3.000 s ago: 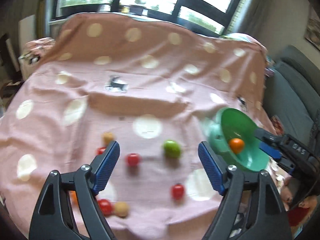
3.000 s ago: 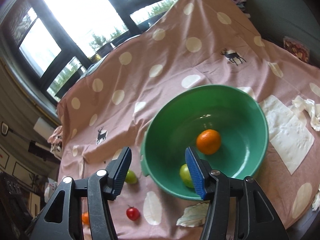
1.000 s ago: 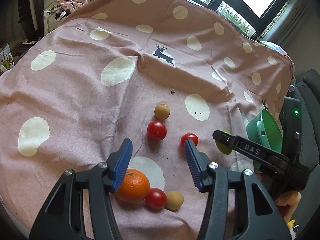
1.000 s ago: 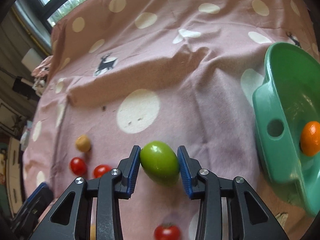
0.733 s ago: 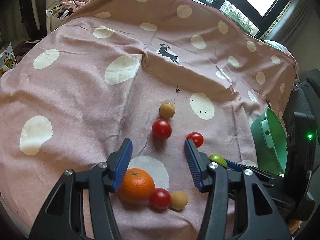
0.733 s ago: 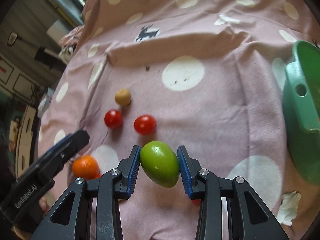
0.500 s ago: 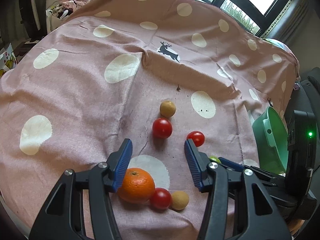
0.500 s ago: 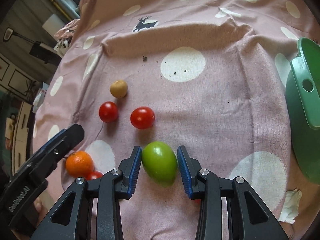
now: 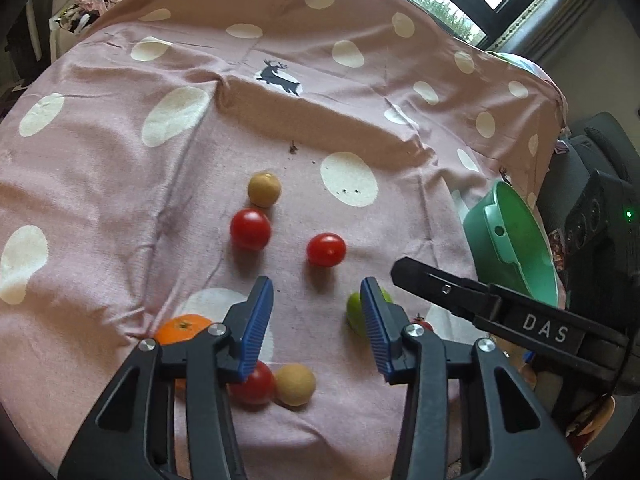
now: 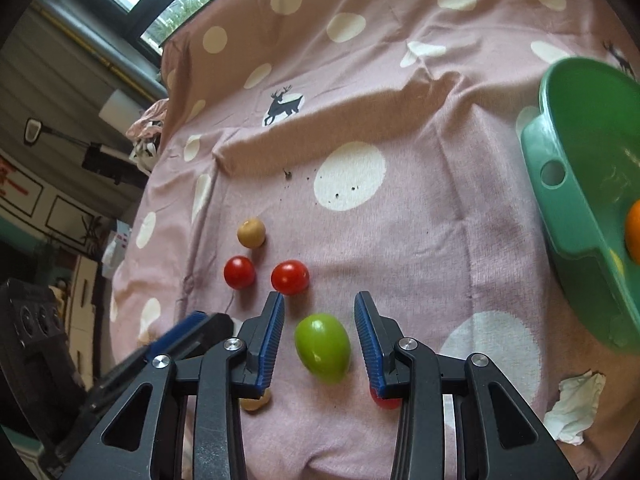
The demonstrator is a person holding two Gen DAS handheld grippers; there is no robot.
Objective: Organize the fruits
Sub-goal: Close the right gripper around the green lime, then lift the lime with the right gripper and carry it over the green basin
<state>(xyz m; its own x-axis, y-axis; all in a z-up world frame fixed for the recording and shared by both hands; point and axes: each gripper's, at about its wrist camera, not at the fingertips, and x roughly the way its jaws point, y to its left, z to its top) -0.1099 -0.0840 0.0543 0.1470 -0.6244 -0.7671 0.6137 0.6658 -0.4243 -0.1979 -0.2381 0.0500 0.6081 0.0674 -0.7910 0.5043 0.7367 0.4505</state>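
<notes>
Right gripper (image 10: 319,336) has just let go: green fruit (image 10: 322,347) now lies loose on the spotted cloth (image 10: 420,220) between parted pads, near the cloth's front edge, outside the green basin (image 10: 576,200). Left gripper (image 9: 317,328) is closing, nothing between. Fruit regrouped, not binned.

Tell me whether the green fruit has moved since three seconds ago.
Yes. The green fruit was inside the green bowl; now it lies out on the cloth, left of the bowl, between the right gripper's open jaws.

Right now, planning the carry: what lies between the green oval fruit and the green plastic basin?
Right wrist view: a blue-padded finger of the right gripper, then bare pink dotted cloth, separate green oval fruit from green plastic basin.
</notes>
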